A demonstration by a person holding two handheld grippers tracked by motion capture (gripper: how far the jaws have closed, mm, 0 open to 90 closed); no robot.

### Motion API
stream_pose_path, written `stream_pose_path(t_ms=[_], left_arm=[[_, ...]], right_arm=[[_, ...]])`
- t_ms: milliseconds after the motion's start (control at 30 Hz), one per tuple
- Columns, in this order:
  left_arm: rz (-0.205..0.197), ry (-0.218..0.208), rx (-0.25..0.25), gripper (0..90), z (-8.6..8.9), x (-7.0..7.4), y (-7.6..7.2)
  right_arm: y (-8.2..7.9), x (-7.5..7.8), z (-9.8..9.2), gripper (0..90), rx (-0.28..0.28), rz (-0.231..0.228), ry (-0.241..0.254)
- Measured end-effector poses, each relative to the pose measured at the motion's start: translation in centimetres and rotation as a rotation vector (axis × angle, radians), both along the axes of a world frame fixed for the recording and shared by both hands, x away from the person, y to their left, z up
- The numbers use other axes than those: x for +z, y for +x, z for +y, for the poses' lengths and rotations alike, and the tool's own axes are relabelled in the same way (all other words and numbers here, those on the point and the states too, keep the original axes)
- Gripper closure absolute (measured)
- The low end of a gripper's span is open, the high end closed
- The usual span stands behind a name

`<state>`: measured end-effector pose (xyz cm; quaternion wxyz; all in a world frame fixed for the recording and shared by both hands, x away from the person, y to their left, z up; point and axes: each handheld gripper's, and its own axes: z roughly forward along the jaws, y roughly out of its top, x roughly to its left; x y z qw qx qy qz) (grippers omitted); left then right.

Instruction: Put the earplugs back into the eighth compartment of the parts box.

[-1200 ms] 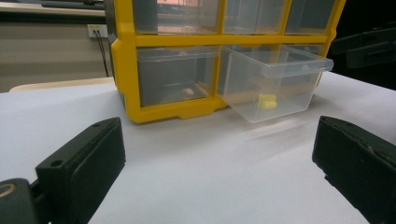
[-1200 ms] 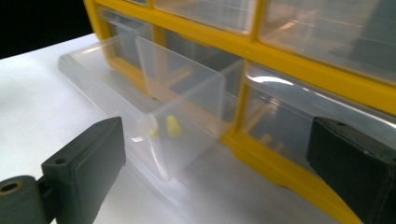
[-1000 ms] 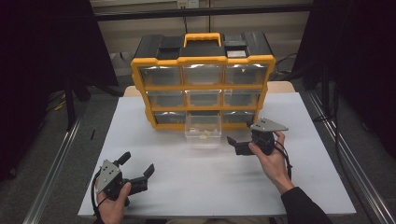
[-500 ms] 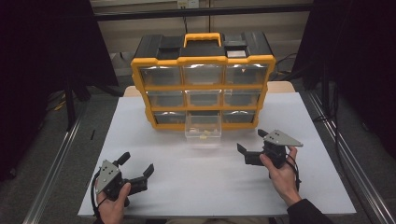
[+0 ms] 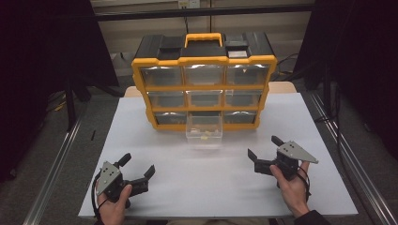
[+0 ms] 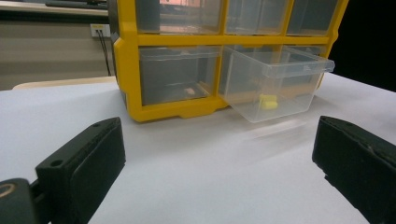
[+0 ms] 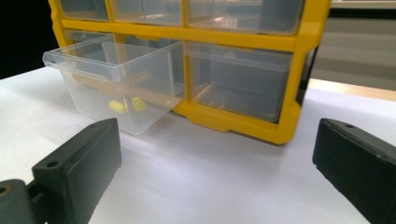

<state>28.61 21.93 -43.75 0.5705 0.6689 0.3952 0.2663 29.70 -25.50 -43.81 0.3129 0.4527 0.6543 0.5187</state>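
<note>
**Open drawer, two idle claws**

The clear drawer (image 5: 203,131) stood pulled out of the bottom row, middle slot, of the yellow organizer (image 5: 203,79), its front jutting toward the person over the white worktop (image 5: 211,178). Two small yellow pieces (image 7: 125,105) lay on its floor; what they were I could not tell. The drawer's long axis ran front to back, straight out from the cabinet face, so any push to shut it would have had to go away from the person.

The right claw (image 5: 264,153) sat on the near right of the worktop, well apart from the drawer, jaws spread wide and gripping nothing. The drawer lay ahead of it and to its left. The left claw (image 5: 138,165) rested at the near left corner, likewise wide open and empty, with the drawer ahead and to its right. From where I stood, the right one looked somewhat the nearer, and I judged it the likelier to reach in or close the drawer.

I could read no brand, label or writing on the organizer or the claws.
</note>
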Motion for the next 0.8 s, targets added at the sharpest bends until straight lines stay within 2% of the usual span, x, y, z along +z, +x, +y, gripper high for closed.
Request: stream_pose_path(t_ms=[100, 267, 467, 500, 633, 700, 733, 800], left_arm=[[0.002, -0.004, 0.013, 2.8, 0.1, 0.0, 0.0], [-0.002, 0.017, 0.016, 2.8, 0.1, 0.0, -0.2], [-0.012, 0.017, 0.019, 2.8, 0.2, 0.2, -0.5], [-0.013, 0.007, 0.019, 2.8, 0.2, 0.2, -0.5], [-0.020, 0.005, 0.021, 2.7, 0.4, 0.4, -0.9], [-0.027, 0.012, 0.019, 2.7, 0.4, 0.3, -1.0], [-0.023, 0.013, 0.018, 2.7, 0.4, 0.3, -1.0], [-0.026, 0.008, 0.015, 2.7, 0.4, 0.4, -1.0]], right_arm=[[-0.7, 0.1, -0.4, 1.2, -0.010, -0.007, 0.006], [-1.7, 0.0, -1.3, 1.5, -0.049, -0.027, 0.000], [-3.0, -0.4, -2.4, 1.6, -0.085, -0.023, 0.000], [-3.3, -0.5, -2.5, 1.5, -0.090, -0.025, 0.005], [-4.2, -0.9, -3.1, 1.3, -0.095, -0.021, 0.009], [-4.5, -1.1, -3.2, 1.1, -0.097, -0.014, 0.004], [-4.6, -1.1, -3.3, 1.1, -0.099, -0.011, 0.017], [-4.5, -0.9, -3.5, 1.1, -0.111, -0.028, 0.015]])
